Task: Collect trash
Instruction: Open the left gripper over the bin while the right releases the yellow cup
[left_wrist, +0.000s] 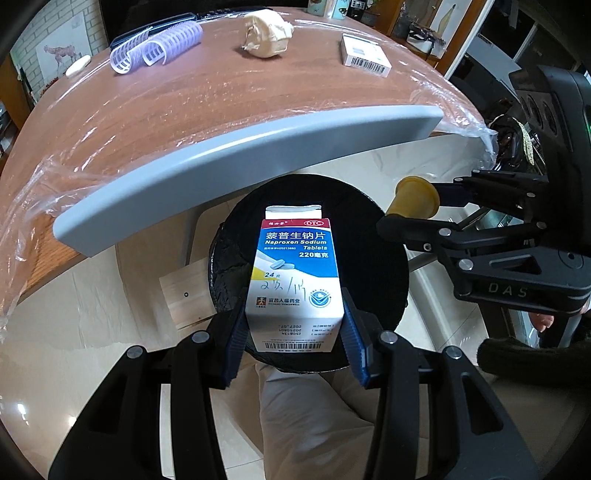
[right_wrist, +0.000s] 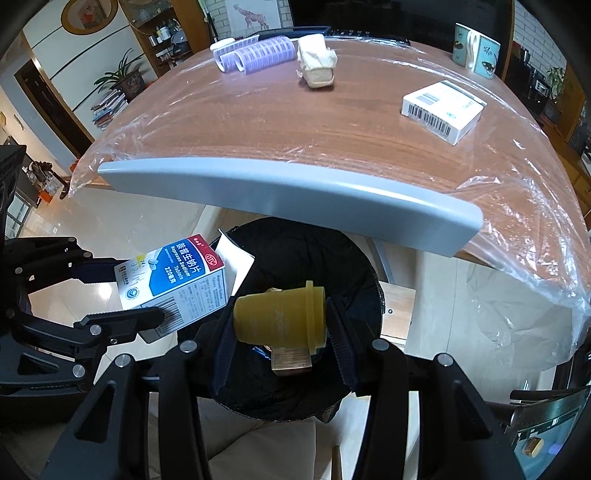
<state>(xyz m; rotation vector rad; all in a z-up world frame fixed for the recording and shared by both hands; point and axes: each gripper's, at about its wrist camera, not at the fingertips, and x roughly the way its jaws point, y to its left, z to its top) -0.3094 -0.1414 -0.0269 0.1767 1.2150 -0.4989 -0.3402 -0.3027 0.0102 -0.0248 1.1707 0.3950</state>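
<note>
My left gripper (left_wrist: 295, 325) is shut on a white and blue Naproxen medicine box (left_wrist: 293, 269) and holds it above the black-lined trash bin (left_wrist: 384, 258). My right gripper (right_wrist: 280, 321) is shut on a small yellow plastic cup (right_wrist: 280, 317), held on its side over the same bin (right_wrist: 354, 266). The cup (left_wrist: 415, 197) and right gripper show at the right of the left wrist view. The medicine box (right_wrist: 177, 280) and left gripper (right_wrist: 125, 295) show at the left of the right wrist view. A crumpled tissue (left_wrist: 266, 33) and a white barcoded box (left_wrist: 364, 55) lie on the table.
The wooden table (left_wrist: 184, 110) is covered with clear plastic film and has a grey edge strip (left_wrist: 240, 166). Purple hair rollers (left_wrist: 155, 48) lie at its far left, a patterned mug (right_wrist: 476, 48) at far right. Something brown lies in the bin (right_wrist: 291, 362). The bin stands on a tiled floor.
</note>
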